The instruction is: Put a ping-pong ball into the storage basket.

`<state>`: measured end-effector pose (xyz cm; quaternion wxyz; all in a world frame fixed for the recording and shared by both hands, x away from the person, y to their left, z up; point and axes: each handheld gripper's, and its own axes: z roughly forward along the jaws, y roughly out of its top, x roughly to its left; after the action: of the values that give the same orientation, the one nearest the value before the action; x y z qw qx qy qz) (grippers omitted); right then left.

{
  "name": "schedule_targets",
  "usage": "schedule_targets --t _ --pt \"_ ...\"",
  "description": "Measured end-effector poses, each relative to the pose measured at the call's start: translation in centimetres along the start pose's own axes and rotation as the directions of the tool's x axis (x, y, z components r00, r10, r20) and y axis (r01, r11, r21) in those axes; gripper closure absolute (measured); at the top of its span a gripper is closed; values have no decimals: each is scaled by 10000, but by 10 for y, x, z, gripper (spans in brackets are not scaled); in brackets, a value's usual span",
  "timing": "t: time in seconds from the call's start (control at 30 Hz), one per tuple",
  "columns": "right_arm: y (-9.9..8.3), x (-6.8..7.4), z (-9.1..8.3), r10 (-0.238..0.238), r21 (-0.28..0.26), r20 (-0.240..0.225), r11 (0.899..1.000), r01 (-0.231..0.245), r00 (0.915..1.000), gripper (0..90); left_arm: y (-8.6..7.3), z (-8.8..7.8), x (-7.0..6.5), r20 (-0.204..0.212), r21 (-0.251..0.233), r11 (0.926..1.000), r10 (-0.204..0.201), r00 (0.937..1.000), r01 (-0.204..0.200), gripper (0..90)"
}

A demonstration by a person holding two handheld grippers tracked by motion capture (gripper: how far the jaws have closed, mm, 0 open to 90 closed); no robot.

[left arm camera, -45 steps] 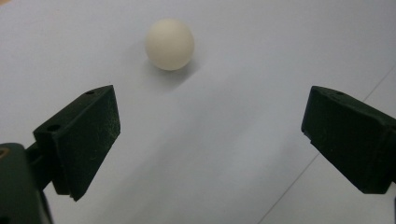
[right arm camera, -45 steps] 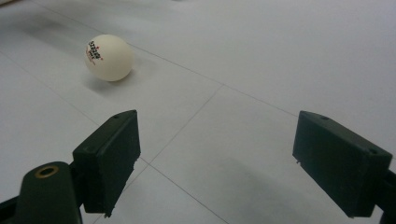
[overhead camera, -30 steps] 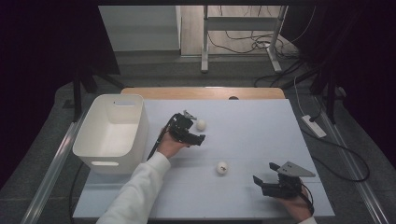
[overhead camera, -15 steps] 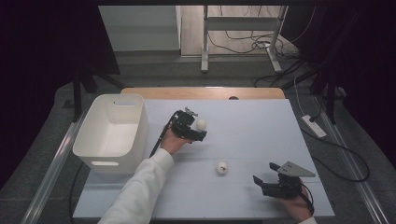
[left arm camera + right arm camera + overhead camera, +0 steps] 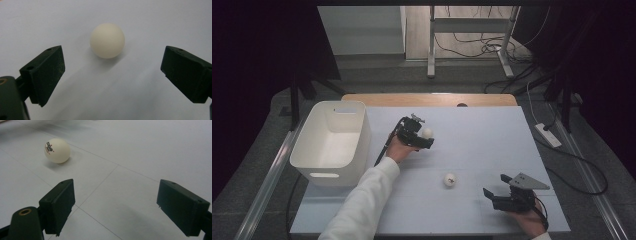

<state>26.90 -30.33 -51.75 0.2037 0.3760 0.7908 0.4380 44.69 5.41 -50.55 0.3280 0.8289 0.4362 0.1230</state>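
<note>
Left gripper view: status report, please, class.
Left gripper open, round cream ball ahead, untouched. Right gripper open, printed white ball beyond it. Nothing between.

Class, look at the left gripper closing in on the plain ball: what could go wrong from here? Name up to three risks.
1. The left gripper stands open with the ball ahead of the jaw tips, not between them; closing now may miss it or nudge it away.
2. The ball is round and sits on a smooth table, so a one-sided touch could roll it off.
3. The bin lies to the left; a weak grip could drop the ball on the way.
</note>
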Motion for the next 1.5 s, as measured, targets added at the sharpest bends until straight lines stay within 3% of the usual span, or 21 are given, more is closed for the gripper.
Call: schedule_targets --t 0.27,1.23,1.5 --pt "0 0 0 10 -4 6 10000 -10 10000 148 6 8 0 -111 72 9999 108 9999 -107 68" --pt "-1 -1 -1 29 13 -13 10000 -29 10000 147 12 31 9 -154 364 9992 -133 9998 139 120" --pt "-1 -1 -1 72 3 -31 10000 -72 10000 148 15 34 9 168 362 9992 -163 9997 157 192"
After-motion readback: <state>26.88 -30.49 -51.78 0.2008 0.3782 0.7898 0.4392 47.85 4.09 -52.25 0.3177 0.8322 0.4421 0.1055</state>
